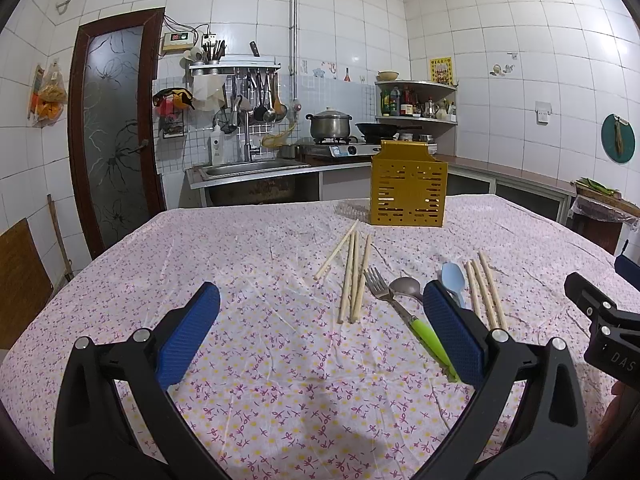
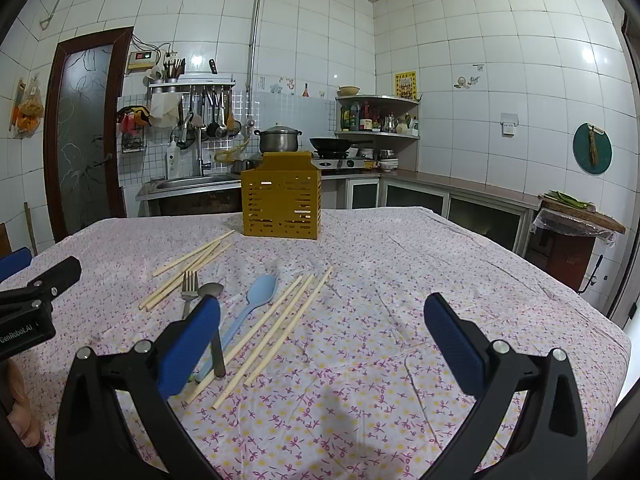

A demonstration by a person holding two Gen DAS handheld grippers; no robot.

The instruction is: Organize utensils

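While wide apart, both tools [image 1: 320, 336] [image 2: 322, 336] hold 0.

1. Both views are evenly and fairly brightly lit by indoor light from above; colours run slightly cool.
2. Glare spots sit on the glossy wall tiles [image 2: 588, 56] at the upper right of the right wrist view and on tiles [image 1: 356, 60] near the centre top of the left wrist view.
3. Soft, faint shadows fall on the tablecloth [image 1: 280, 360] at the lower centre of each frame; the yellow holder [image 2: 282, 196] casts little visible shadow.
4. Strong fisheye distortion bends tile lines and the door [image 1: 116, 128] toward the edges; black vignette fills the corners.
5. The centre is sharp; far shelves look soft and slightly grainy.
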